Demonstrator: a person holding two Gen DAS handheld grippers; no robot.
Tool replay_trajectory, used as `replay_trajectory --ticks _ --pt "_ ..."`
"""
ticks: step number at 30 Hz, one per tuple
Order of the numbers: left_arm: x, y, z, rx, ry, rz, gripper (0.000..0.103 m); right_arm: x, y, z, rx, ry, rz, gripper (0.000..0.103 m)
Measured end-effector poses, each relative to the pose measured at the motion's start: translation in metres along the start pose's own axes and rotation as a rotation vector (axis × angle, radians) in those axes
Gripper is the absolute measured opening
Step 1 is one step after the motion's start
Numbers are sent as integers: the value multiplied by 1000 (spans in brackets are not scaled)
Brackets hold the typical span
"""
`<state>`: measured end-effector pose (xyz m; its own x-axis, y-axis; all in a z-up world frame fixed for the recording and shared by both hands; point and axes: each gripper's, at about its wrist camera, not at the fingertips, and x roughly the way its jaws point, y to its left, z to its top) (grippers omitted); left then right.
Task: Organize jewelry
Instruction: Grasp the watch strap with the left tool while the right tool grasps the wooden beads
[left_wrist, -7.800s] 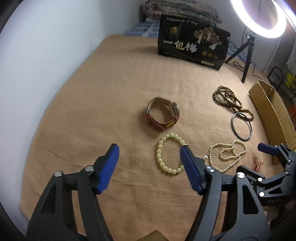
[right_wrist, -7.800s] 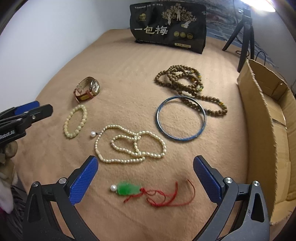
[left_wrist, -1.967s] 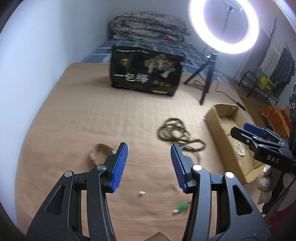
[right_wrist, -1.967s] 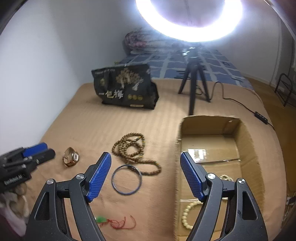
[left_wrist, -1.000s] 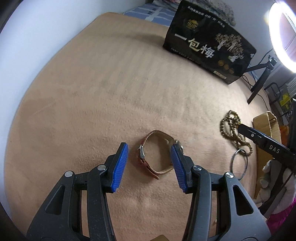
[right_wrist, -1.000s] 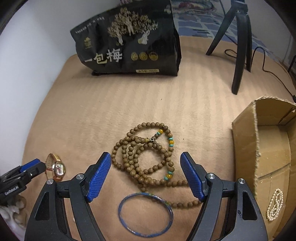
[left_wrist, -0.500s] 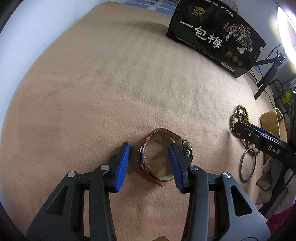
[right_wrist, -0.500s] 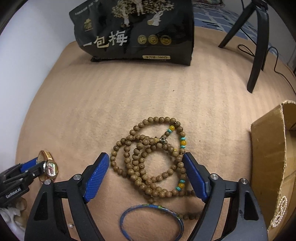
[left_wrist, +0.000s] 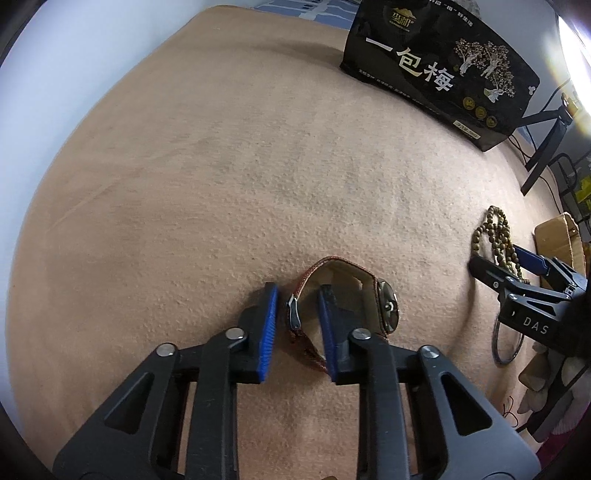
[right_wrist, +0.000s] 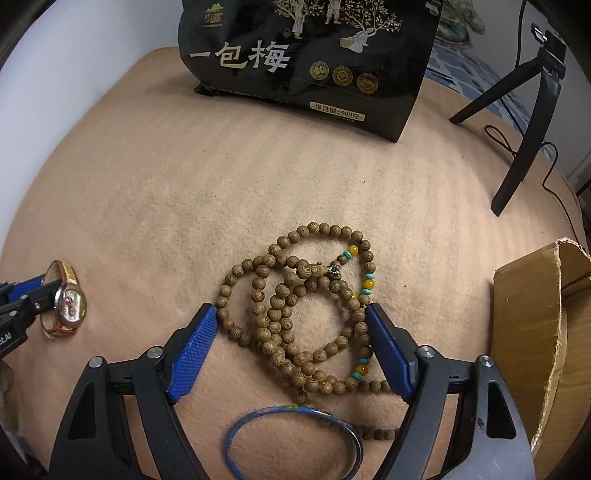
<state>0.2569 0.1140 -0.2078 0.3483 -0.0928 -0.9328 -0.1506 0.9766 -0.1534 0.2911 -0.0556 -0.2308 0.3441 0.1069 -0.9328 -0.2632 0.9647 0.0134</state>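
A watch with a red-brown strap stands on its edge on the tan blanket. My left gripper points down over it. Its jaws are closing, with the buckle side of the strap between the blue pads and a thin gap on each side. The right wrist view shows the same watch at the far left with the left gripper at it. My right gripper straddles a coiled string of brown wooden beads. Its jaws stand wide, closing slightly, with the pads just outside the outer beads.
A blue bangle lies just behind the beads, under the right gripper. A cardboard box stands at the right. A black printed bag and a tripod leg stand at the far side. A red cord lies near a gloved hand.
The left jaws have narrowed around the watch strap. The right gripper has moved forward and down, so the wooden beads now lie between its fingers.
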Motion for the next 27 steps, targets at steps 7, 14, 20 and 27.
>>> replay_trajectory --ticks 7,14,20,27 --pt "-4 1 -2 -5 -6 10 8 -16 2 -10 -4 -27 34 12" --pt "-21 -2 -4 7 -35 7 8 -36 -9 -13 -7 -49 50 11" --pt "-50 -5 -4 -7 -88 -28 8 -65 -19 -11 8 -95 83 11" --pt "-87 -18 -8 6 -153 -69 8 -108 -32 -13 22 -166 103 11"
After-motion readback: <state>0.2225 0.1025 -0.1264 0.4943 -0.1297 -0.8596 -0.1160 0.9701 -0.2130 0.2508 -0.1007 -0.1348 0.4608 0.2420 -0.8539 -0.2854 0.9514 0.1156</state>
